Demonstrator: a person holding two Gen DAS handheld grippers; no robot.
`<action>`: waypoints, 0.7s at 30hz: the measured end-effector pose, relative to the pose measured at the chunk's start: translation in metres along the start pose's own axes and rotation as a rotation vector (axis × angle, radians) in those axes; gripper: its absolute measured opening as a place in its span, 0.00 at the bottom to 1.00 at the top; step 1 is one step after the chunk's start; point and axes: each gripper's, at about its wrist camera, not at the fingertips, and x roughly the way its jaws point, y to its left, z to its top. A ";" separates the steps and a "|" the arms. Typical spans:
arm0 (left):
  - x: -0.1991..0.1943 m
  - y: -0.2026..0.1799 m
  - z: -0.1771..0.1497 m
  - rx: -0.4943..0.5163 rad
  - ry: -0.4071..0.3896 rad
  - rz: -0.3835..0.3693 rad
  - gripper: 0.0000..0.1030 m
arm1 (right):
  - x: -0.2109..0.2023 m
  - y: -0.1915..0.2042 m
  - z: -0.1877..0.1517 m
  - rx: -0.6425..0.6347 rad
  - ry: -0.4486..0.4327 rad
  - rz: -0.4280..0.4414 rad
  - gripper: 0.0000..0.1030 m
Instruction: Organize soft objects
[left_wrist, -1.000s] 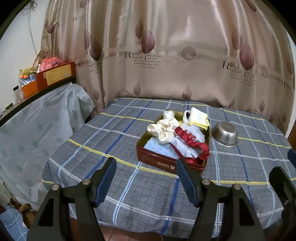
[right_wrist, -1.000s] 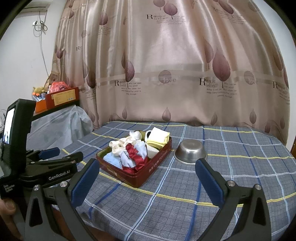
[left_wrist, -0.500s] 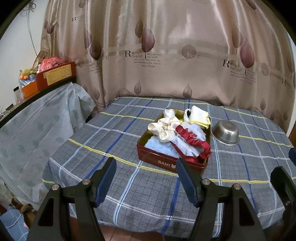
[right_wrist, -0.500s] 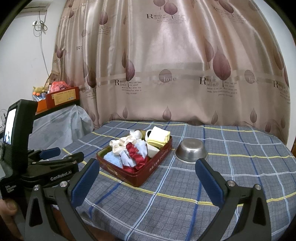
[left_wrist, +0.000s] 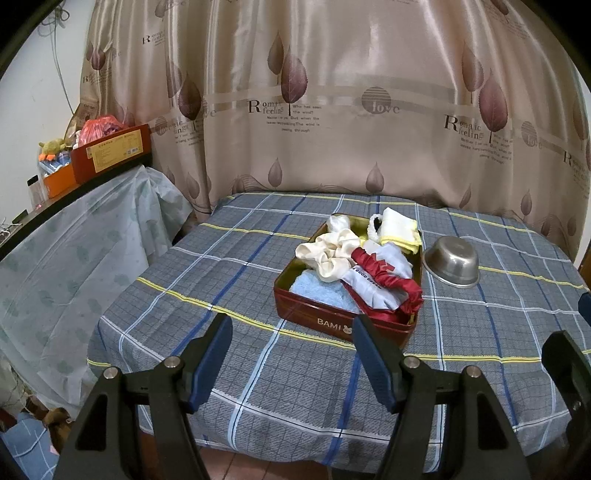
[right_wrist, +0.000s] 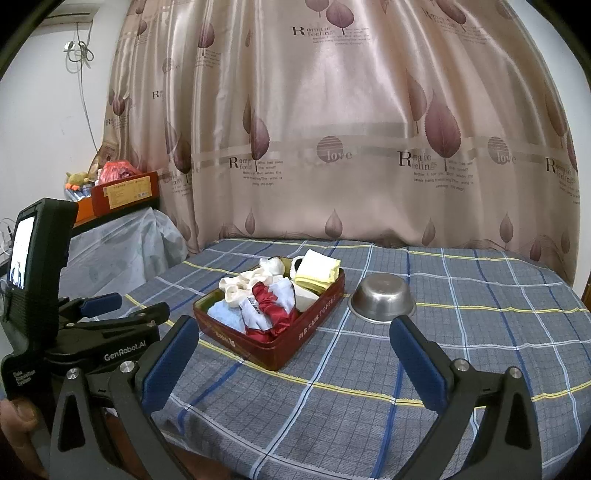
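Observation:
A red tin (left_wrist: 332, 321) (right_wrist: 306, 332) sits mid-table, full of soft things: a cream scrunchie (left_wrist: 328, 254), a light blue cloth (left_wrist: 321, 291), a red-and-white cloth (left_wrist: 384, 280) and a folded yellow-edged cloth (left_wrist: 400, 230). My left gripper (left_wrist: 291, 354) hovers over the table's near edge, short of the tin, open with nothing between its fingers. My right gripper (right_wrist: 293, 354) is held likewise, open and empty, with the tin ahead and slightly left. The left gripper (right_wrist: 110, 317) shows at the left of the right wrist view.
An upturned steel bowl (left_wrist: 452, 264) (right_wrist: 382, 299) rests just right of the tin. The checked tablecloth (left_wrist: 221, 258) hangs over the near edge. A curtain (left_wrist: 332, 110) closes the back. Plastic-covered furniture (left_wrist: 74, 240) and a shelf of boxes (left_wrist: 107, 151) stand left.

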 end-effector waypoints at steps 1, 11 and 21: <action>0.000 0.000 0.000 0.001 0.000 0.000 0.67 | 0.000 -0.001 0.000 0.001 0.003 0.003 1.00; 0.000 -0.001 -0.001 0.002 -0.002 -0.005 0.67 | 0.000 0.000 0.000 0.001 0.003 0.002 1.00; 0.000 -0.001 -0.001 0.003 -0.001 -0.003 0.67 | 0.000 0.000 0.000 0.000 0.003 0.001 1.00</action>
